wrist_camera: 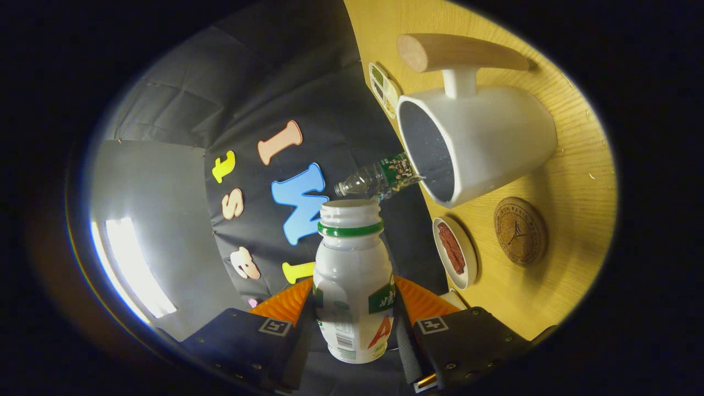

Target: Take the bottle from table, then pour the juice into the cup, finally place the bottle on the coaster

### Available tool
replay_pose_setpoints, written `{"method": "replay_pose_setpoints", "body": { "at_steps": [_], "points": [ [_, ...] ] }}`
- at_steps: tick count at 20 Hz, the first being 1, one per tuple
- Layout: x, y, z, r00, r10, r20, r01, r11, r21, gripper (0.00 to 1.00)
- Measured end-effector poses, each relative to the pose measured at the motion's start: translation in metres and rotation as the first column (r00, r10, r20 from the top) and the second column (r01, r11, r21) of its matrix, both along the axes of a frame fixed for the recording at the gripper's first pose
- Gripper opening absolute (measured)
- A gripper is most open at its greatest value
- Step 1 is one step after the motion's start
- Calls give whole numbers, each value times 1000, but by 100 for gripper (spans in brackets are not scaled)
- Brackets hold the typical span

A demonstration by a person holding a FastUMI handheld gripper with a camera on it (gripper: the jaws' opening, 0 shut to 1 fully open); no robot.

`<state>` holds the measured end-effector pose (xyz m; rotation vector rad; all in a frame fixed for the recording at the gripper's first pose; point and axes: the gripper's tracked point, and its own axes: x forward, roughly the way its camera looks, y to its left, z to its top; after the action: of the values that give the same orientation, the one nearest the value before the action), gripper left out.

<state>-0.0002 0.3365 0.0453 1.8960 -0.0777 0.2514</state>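
Recording booth: black cloth wall [308, 71] behind a wooden table [566, 181] with tableware.

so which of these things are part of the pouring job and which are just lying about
Part of the job:
- white bottle, gripped between the gripper fingers
- white cup
- cork coaster

Lying about:
- clear plastic bottle
- small dish with something reddish-brown
- small tray beyond the cup

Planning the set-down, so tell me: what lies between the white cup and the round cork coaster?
In the gripper view, bare wooden table separates the white cup from the cork coaster. The gripper is shut on the bottle.
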Motion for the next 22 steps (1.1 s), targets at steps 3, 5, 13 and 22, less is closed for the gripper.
{"method": "replay_pose_setpoints", "body": {
  "at_steps": [3,5,13,22],
  "points": [
    [0,-1,4,1000,-5,12,5,1000,24,68],
    [1,-1,6,1000,-6,14,6,1000,28,68],
    [-1,-5,15,1000,-13,26,12,998,64,67],
    [-2,-14,18,999,-20,25,17,995,98,68]
  ]
}}
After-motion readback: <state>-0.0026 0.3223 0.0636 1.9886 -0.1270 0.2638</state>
